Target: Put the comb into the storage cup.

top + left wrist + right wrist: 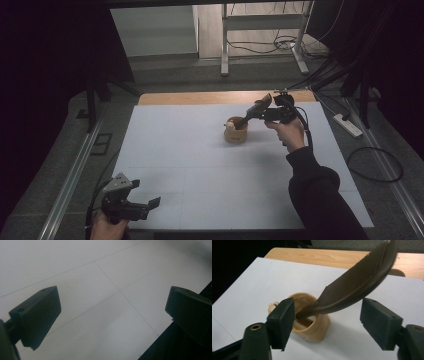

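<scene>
Near left corner of the white worktop [200, 165]: left gripper [150, 204] held low in a hand [107, 227], black jaws pointing right along the near edge. A grey three-cornered plate sits on top of it. In the left gripper view the two jaws stand wide apart with nothing between them, over bare white board crossed by thin seam lines; a dark strip past the worktop edge lies at lower right.

Middle of the worktop: bare white surface, faint seams.

Far right of centre: small round tan wooden cup [235, 131], upright on the white surface, well apart from the left gripper. A small pale knob-like piece [272, 306] shows at its far left side; what it is cannot be told. A dark brown comb with fine teeth [359, 282] stands in the cup, narrow handle end down inside the rim, toothed end leaning up and to the right, toward the right gripper [256, 113].

The right gripper is held level in a hand [290, 132] with a dark sleeve [320, 200], jaws pointing left at the cup. In the right gripper view the jaws are apart, one on each side of the comb, with a clear gap at both pads; they press on nothing. The left pad sits just in front of the cup rim.

Far edge: a strip of light wood [200, 97] beyond the white board. Behind it grey floor, metal legs of a frame [225, 40], loose cables and a white power strip [348, 125] at right.
</scene>
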`<state>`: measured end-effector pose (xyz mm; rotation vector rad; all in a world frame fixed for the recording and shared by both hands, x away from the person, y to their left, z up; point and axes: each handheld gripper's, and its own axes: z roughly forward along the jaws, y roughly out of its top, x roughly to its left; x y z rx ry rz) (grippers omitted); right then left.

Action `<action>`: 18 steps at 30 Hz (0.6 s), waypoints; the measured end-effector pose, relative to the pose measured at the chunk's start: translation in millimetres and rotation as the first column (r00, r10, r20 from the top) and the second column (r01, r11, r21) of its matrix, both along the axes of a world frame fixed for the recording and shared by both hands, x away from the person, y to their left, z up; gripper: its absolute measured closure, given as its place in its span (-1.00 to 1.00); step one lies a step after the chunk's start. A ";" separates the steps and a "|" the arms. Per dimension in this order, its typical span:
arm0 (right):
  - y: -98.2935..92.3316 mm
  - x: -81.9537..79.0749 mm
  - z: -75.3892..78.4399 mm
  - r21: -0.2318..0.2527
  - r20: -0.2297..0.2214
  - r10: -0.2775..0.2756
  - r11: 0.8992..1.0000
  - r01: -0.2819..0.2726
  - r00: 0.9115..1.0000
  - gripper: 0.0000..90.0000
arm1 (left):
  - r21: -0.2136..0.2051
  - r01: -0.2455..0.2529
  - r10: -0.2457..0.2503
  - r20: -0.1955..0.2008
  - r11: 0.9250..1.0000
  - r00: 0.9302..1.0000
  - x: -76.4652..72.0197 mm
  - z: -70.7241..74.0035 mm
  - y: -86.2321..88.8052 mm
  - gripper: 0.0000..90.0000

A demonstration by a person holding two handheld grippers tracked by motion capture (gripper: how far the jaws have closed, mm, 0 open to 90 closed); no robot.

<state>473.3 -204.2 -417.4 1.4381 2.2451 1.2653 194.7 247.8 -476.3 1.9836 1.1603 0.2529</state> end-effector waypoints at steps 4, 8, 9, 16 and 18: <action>2.0 -3.9 2.6 -0.008 0.008 0.018 1.000 -0.018 1.000 -0.46 | -0.001 0.000 0.000 -0.001 1.000 1.000 0.1 0.0 0.1 -0.98; 4.5 -8.1 5.6 -0.024 0.021 0.028 0.999 -0.027 0.999 -0.50 | 0.000 0.000 0.000 0.000 1.000 1.000 0.0 0.0 0.0 -0.98; 5.3 -9.0 5.9 -0.034 0.020 0.032 0.999 -0.031 0.999 -0.52 | 0.000 0.000 0.000 0.000 1.000 1.000 0.0 0.0 0.0 -0.98; 8.6 -15.8 6.2 -0.085 0.031 0.052 0.995 -0.049 0.998 -0.54 | 0.001 0.001 -0.001 0.000 1.000 1.000 0.0 0.0 -0.2 -0.98; 8.3 -17.5 6.5 -0.079 0.035 0.056 0.995 -0.053 0.998 -0.56 | 0.001 0.000 0.000 0.000 1.000 1.000 0.0 0.0 -0.1 -0.98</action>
